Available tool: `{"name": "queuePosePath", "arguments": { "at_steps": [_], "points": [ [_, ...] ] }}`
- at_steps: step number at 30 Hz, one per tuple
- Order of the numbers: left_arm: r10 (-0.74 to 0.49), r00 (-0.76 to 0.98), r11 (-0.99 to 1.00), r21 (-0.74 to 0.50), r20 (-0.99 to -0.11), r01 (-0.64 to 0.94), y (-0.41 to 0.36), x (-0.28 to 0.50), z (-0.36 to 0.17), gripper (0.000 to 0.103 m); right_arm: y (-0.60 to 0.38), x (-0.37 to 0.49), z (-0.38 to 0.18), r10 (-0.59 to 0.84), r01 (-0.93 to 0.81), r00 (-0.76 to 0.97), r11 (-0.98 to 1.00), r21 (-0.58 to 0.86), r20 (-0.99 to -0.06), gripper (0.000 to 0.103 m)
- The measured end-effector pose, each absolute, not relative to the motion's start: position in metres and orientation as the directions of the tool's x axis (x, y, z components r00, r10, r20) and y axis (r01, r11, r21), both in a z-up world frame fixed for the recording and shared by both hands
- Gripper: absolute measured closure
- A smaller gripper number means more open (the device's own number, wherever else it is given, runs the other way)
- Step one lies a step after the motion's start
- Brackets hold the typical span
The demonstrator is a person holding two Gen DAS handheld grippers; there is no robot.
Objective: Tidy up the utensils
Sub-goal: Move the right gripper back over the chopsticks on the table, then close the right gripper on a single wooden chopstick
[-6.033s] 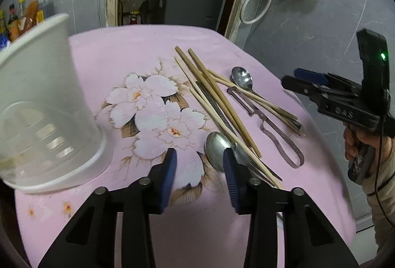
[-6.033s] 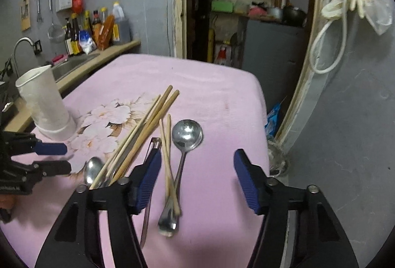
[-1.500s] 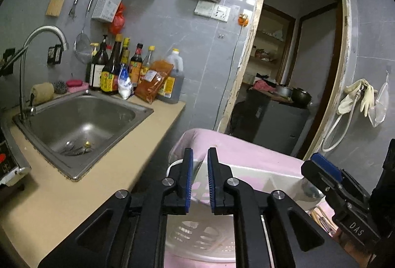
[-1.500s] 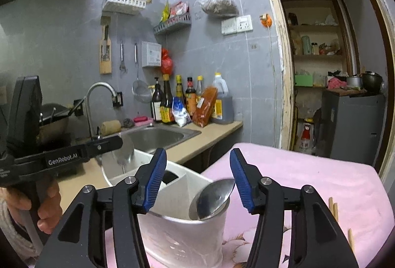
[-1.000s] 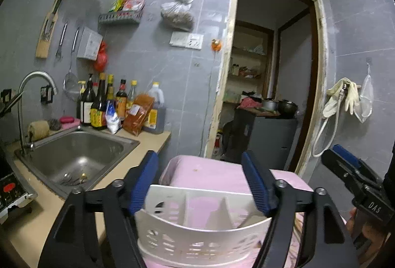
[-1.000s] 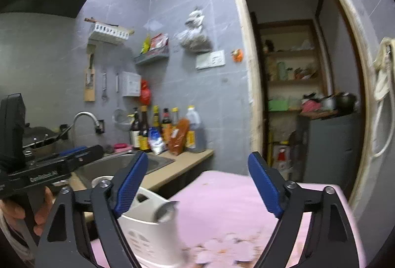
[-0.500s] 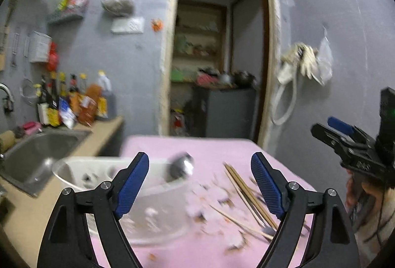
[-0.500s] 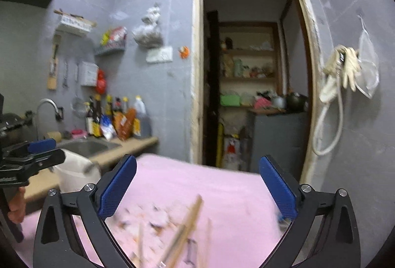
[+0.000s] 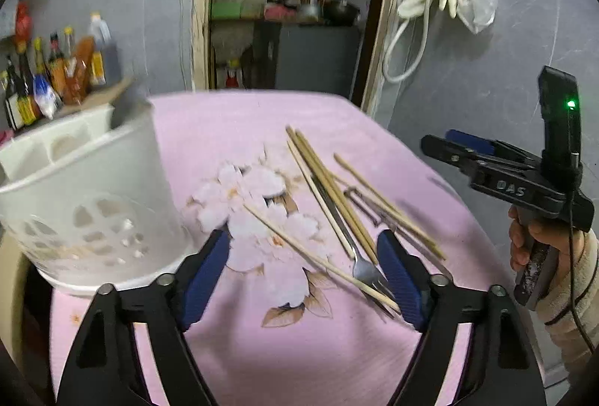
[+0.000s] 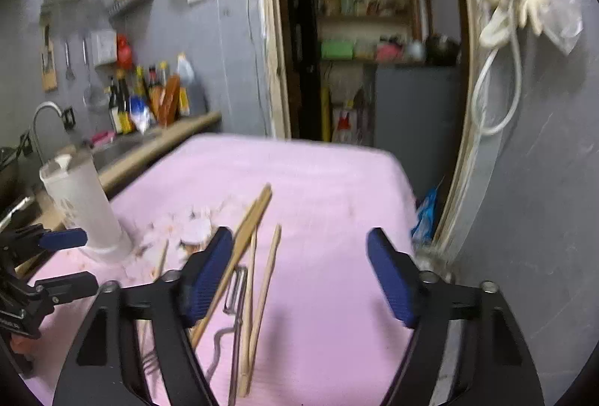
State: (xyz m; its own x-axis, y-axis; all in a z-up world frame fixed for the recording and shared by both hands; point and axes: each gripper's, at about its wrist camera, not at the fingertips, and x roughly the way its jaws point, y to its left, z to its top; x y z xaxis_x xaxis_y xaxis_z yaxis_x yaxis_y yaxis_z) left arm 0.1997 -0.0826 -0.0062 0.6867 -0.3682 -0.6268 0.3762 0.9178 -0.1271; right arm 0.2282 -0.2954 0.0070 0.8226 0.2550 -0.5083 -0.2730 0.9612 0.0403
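**A:** Left wrist cam: left gripper [image 9: 303, 267] is wide open w/ nothing in it, jaws just closed in a bit, hanging over the chopsticks [image 9: 329, 189] and fork [image 9: 359, 256] mid-table, toward the right edge. White utensil holder [image 9: 90, 196] sits by the left edge.

**B:** Right gripper [image 10: 299, 275] is the same btw, open, empty, jaws just narrowed, above a peeler [image 10: 234, 297] near the front edge.

**A:** Imo the pile's the risk. Sticks cross over the fork, so pinching one prob drags the rest, maybe rolls one off the pink tablecloth [image 9: 239, 114].

**B:** Yep, and both claws diving at one heap could bump each other.
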Motion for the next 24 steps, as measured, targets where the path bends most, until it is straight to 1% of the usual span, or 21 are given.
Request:
{"name": "queuePosePath", "arguments": {
  "at_steps": [2,5,6,8,12,15,17,21,24],
  "points": [
    [-0.377,0.647,0.915,-0.161,-0.663,0.369,-0.082,0.21,-0.012,0.043,-0.292,0.239,-0.002,0.263,-0.29,0.788,0.956,0.042,-0.557,0.048],
    [-0.383,0.6,0.915,-0.201,-0.702,0.349,-0.082,0.223,-0.021,0.055,-0.286,0.254,-0.016,0.27,-0.31,0.739,0.95,0.044,-0.617,0.059],
    [-0.383,0.588,0.915,-0.207,-0.713,0.345,-0.083,0.227,-0.024,0.059,-0.284,0.26,-0.021,0.276,-0.317,0.719,0.947,0.053,-0.638,0.061],
    [-0.381,0.561,0.916,-0.219,-0.735,0.336,-0.085,0.235,-0.028,0.065,-0.281,0.269,-0.027,0.298,-0.331,0.683,0.94,0.081,-0.667,0.067],
    [-0.386,0.521,0.916,-0.25,-0.761,0.313,-0.084,0.248,-0.036,0.071,-0.27,0.284,-0.033,0.305,-0.351,0.631,0.932,0.087,-0.713,0.071],
    [-0.392,0.509,0.916,-0.274,-0.767,0.293,-0.082,0.255,-0.039,0.074,-0.266,0.296,-0.038,0.293,-0.353,0.594,0.932,0.084,-0.749,0.075],
    [-0.396,0.505,0.915,-0.284,-0.767,0.286,-0.08,0.258,-0.039,0.074,-0.264,0.303,-0.042,0.282,-0.348,0.57,0.934,0.085,-0.772,0.079],
    [-0.404,0.495,0.913,-0.309,-0.769,0.265,-0.08,0.264,-0.04,0.076,-0.26,0.313,-0.046,0.26,-0.343,0.543,0.937,0.072,-0.799,0.08],
    [-0.421,0.469,0.906,-0.336,-0.776,0.258,-0.081,0.268,-0.042,0.086,-0.255,0.318,-0.048,0.231,-0.349,0.532,0.936,0.038,-0.815,0.08]
  ]
}}
